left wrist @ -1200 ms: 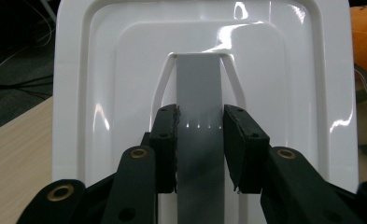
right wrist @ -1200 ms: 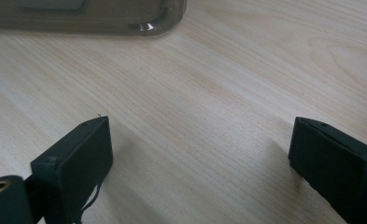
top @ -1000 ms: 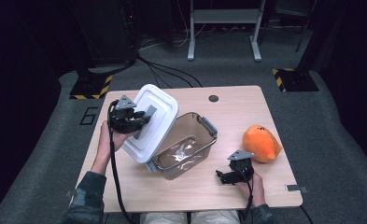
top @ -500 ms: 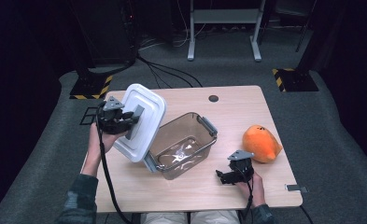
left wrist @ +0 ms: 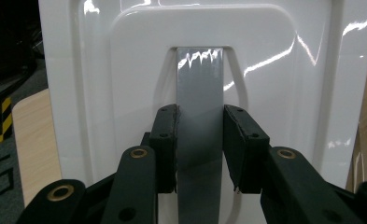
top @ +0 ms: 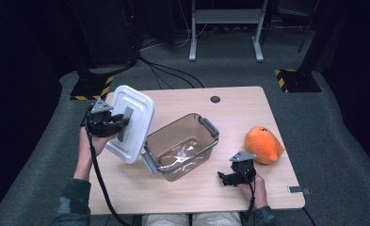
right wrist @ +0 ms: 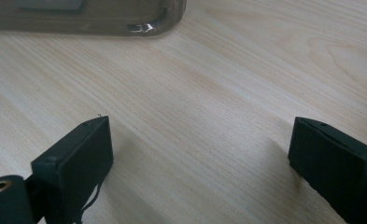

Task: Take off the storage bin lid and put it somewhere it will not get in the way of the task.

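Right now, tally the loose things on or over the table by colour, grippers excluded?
White: 1, the lid, held off the table by the left gripper on its grey handle.
Clear brown: 1, the box, open.
Orange: 1, the soft toy, beside the open right gripper.
Total: 3

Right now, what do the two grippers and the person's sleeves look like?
Both the left gripper and the right gripper are black, each topped by a grey three-cornered plate. Their flat black fingers hang on links with brass-coloured pivots. A black cable trails from each. The sleeves are dark.
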Demonstrator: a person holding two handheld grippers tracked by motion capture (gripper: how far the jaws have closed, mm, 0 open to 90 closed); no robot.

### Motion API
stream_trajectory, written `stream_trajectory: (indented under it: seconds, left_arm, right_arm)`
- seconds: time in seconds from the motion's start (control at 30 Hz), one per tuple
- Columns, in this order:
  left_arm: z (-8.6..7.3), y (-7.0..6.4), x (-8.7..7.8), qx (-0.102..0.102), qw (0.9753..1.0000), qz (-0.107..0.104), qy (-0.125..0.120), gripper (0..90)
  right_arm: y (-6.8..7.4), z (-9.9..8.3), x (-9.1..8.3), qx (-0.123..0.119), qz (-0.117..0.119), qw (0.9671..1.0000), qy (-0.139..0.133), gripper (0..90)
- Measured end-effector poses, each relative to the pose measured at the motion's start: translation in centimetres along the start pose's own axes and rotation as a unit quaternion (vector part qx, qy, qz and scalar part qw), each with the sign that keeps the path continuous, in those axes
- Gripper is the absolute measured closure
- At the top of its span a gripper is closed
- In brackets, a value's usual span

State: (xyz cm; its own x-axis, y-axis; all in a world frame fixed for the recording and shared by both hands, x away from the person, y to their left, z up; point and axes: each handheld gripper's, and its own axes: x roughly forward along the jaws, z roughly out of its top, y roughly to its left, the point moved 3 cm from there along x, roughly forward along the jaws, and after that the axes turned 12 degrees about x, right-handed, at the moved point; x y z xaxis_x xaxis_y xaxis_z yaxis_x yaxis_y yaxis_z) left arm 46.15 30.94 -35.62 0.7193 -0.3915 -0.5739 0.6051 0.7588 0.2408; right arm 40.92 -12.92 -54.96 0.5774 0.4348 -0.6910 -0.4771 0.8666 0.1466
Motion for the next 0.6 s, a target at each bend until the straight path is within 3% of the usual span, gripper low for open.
stream_trajectory:
  seconds: [0.6]
  left_arm:
    - [-3.0, 1.8, -0.2, -0.023, 0.9991, 0.021, 0.027, 66.7]
  right_arm:
    - [0.0, 0.0, 0.0, 0.000, 0.000, 1.0000, 0.000, 5.8]
